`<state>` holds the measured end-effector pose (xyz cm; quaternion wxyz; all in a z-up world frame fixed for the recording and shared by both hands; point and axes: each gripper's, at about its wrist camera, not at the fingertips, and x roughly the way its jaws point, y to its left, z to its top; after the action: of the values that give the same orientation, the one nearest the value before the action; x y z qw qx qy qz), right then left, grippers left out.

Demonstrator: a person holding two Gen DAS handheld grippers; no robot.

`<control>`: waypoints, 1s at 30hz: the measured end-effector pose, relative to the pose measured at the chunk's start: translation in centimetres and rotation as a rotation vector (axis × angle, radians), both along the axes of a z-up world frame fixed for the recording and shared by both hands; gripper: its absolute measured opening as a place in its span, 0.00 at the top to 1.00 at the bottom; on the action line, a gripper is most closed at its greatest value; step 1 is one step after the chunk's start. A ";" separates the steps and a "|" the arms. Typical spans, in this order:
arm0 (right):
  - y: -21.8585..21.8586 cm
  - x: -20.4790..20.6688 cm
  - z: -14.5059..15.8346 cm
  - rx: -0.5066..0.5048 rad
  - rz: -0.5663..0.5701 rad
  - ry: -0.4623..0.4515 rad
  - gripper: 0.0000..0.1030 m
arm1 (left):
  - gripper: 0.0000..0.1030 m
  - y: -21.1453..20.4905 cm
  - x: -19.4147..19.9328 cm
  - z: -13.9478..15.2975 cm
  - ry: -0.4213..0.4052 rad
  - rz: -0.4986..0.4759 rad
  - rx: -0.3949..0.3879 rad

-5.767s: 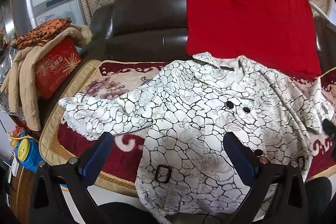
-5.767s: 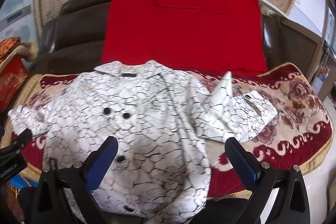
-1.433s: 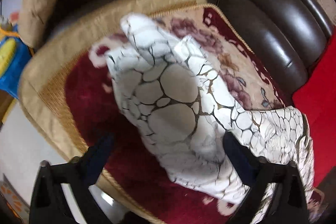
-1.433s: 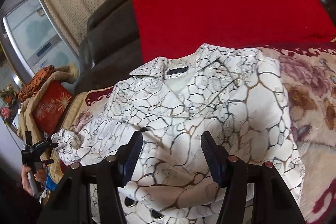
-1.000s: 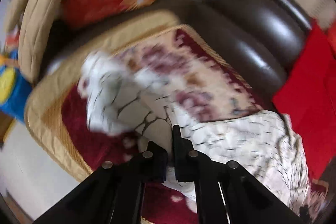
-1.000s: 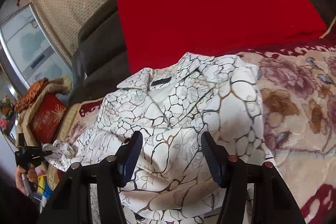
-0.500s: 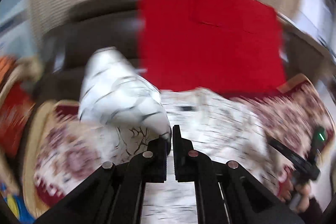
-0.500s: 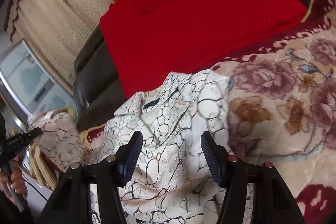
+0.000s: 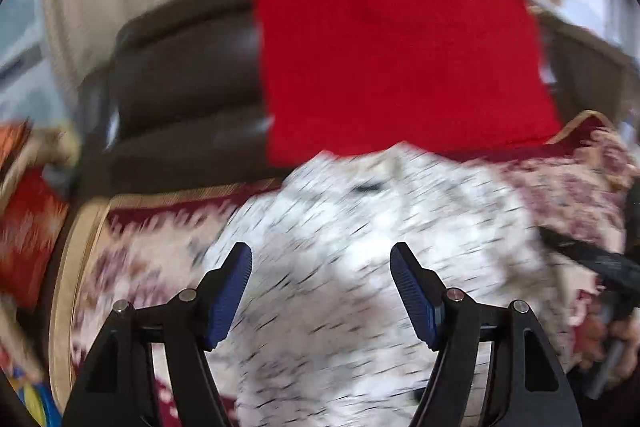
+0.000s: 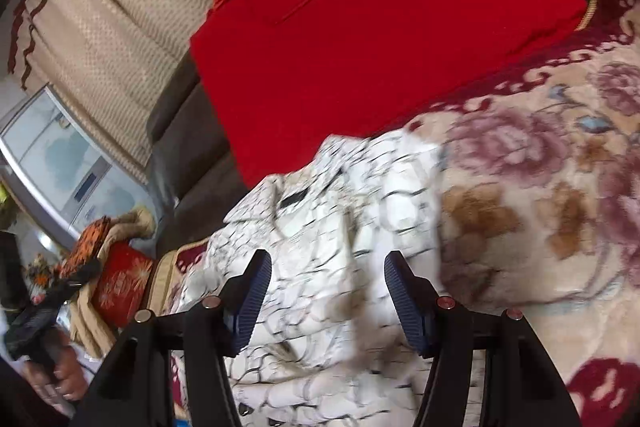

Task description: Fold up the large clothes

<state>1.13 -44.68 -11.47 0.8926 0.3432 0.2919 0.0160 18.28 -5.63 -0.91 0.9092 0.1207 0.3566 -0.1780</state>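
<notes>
A white coat with a black crackle pattern (image 9: 360, 227) lies on the sofa seat, blurred in the left wrist view. My left gripper (image 9: 320, 255) hovers over its middle. Its jaws are opening, with nothing pressed between the blue pads; the coat lies beneath them. In the right wrist view the coat (image 10: 320, 219) shows its collar and black label, with the sleeves folded in over the body. My right gripper (image 10: 329, 259) stands open just above the coat's right side, with nothing between its pads.
A red blanket (image 9: 392, 59) hangs over the brown leather sofa back (image 9: 188, 87). A floral rug cover (image 10: 540, 187) spreads over the seat to the right. A red box (image 10: 120, 283) draped with a tan garment sits at the sofa's left end. A person's hand (image 10: 60, 383) is at lower left.
My left gripper, shut on the left sleeve, swung from the sofa's left edge across over the coat, then opened and let the sleeve go. The right gripper stayed open, hardly moving.
</notes>
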 end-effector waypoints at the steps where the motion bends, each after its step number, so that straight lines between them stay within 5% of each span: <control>1: 0.7 0.5 0.1 -0.012 0.018 0.002 0.39 | 0.30 1.1 0.9 -1.4 0.038 0.042 0.001; 8: 5.9 4.0 0.1 -0.148 0.118 0.021 0.39 | 0.30 3.3 3.5 -9.4 0.178 0.165 0.070; 13: 8.8 7.3 -4.2 -0.249 0.179 0.257 0.40 | 0.30 1.7 2.9 -12.6 0.139 0.162 0.185; 19: 10.8 6.5 -3.6 -0.433 0.167 0.252 0.40 | 0.30 1.1 1.5 -12.8 0.052 0.173 0.202; 30: 12.2 5.4 -1.2 -0.602 0.116 0.192 0.40 | 0.29 1.2 1.1 -12.5 -0.008 0.186 0.171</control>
<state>6.55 -32.48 -12.70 0.9201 0.0464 0.3854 -0.0529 19.34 -4.47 -13.46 0.9096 0.1649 0.3764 -0.0613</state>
